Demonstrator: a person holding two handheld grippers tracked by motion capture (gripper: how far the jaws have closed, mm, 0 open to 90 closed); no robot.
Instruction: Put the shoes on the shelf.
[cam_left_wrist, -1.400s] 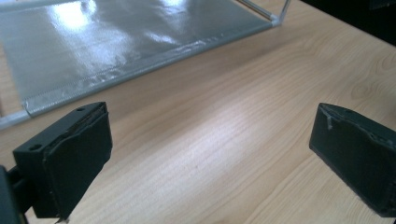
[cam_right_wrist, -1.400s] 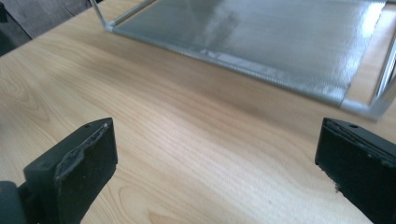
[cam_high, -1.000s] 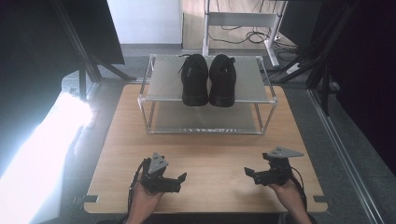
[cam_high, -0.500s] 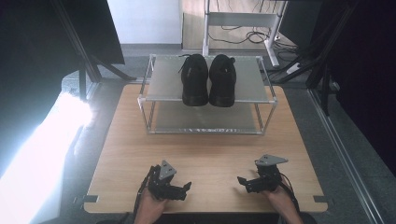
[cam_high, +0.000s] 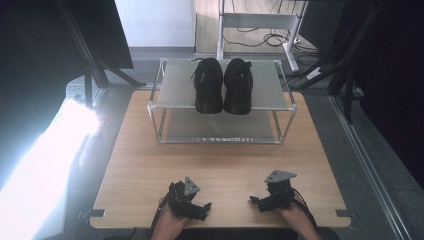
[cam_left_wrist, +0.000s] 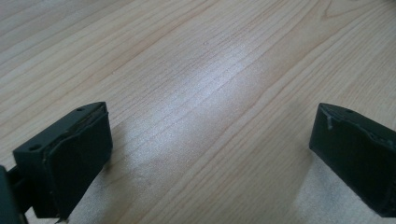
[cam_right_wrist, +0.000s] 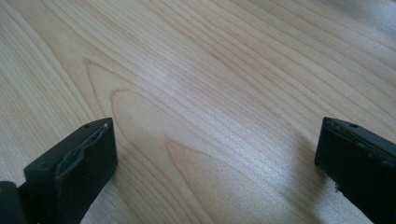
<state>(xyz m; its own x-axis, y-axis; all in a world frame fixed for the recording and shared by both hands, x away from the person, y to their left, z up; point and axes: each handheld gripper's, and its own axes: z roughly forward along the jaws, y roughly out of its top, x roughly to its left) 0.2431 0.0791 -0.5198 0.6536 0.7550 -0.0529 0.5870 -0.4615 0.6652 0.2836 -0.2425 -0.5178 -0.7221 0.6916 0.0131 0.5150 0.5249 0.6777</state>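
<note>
1. The shoes (cam_high: 223, 85) stand as a pair, side by side and touching, on the top shelf of the rack (cam_high: 170, 92) at the table's (cam_high: 150, 165) far side.
2. Their long axes run from near to far; whether toes or heels face the person, I cannot tell.
3. The left gripper (cam_high: 202, 209) is spread wide, empty, low over bare wood at the near edge.
4. The right gripper (cam_high: 256, 202) is likewise spread and empty, well apart from the shoes.

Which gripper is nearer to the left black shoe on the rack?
Left, by a little. The left gripper sits at the table's near edge, almost straight below the left black shoe. The right gripper is equally near the edge but farther to the side.
</note>
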